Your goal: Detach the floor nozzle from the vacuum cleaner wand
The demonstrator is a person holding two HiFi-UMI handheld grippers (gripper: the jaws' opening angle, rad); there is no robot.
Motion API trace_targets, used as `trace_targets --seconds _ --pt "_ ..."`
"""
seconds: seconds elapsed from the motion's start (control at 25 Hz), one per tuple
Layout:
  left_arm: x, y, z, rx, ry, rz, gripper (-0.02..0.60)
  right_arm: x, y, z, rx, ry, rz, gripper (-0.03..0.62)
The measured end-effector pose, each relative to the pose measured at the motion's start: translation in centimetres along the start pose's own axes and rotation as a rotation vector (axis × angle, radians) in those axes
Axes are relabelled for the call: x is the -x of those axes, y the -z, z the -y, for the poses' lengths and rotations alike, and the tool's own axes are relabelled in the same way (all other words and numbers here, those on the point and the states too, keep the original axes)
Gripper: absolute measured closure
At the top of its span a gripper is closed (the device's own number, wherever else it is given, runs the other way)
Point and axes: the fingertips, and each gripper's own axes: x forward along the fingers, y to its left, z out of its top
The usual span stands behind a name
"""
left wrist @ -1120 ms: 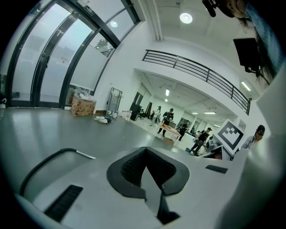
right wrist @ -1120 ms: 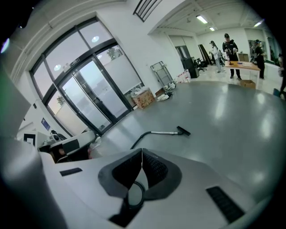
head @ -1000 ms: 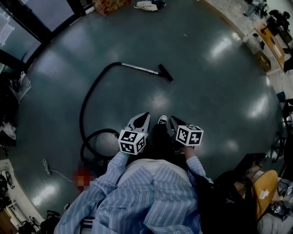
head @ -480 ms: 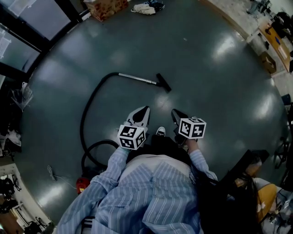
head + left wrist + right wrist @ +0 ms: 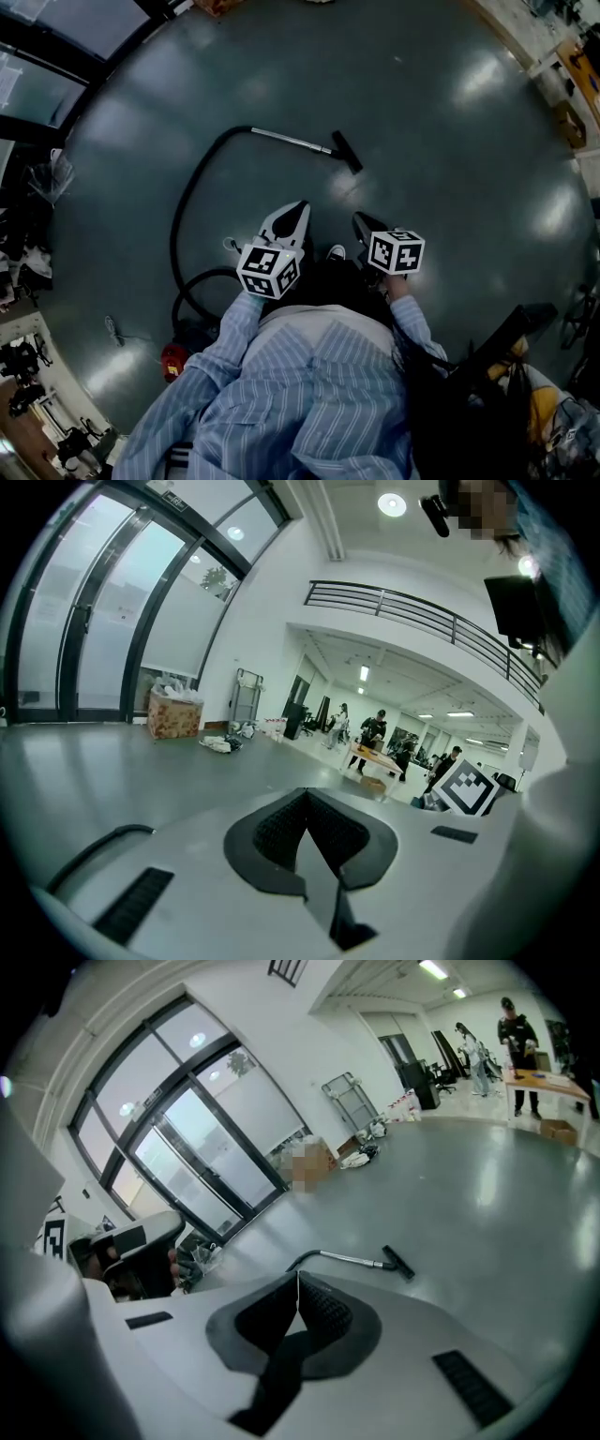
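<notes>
A metal vacuum wand [image 5: 289,141] lies on the grey floor ahead of me, with a black floor nozzle [image 5: 347,151] on its right end. The wand [image 5: 353,1259] and nozzle [image 5: 398,1262] also show small in the right gripper view, beyond the jaws. A black hose [image 5: 187,211] curves from the wand's left end back toward a red vacuum body [image 5: 173,359] at my lower left. My left gripper [image 5: 298,207] and right gripper [image 5: 358,220] are both held at waist height, shut and empty, well short of the wand.
Glass doors and a cardboard box [image 5: 174,713] stand at the far left. Desks with people [image 5: 375,735] lie across the hall. A white cable [image 5: 114,330] lies on the floor at the left. A dark chair [image 5: 511,337] is near my right side.
Both grippers have travelled forward with the person across the floor and now appear nearer the wand and nozzle. The jaws stayed shut.
</notes>
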Motion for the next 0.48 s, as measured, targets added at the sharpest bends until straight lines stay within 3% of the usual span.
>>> trace_targets --seconds 0.16,0.48 --pt "-1.8 0.0 -2.7 -0.017 0.006 -0.037 0.575 -2.4 -1.0 -0.4 0.061 0.018 -0.014 0.585" --pt "-8.5 -3.8 -10.1 -0.075 0.093 -0.112 0.575 -8.5 -7.2 0.5 -0.053 0.092 0.01 0.585"
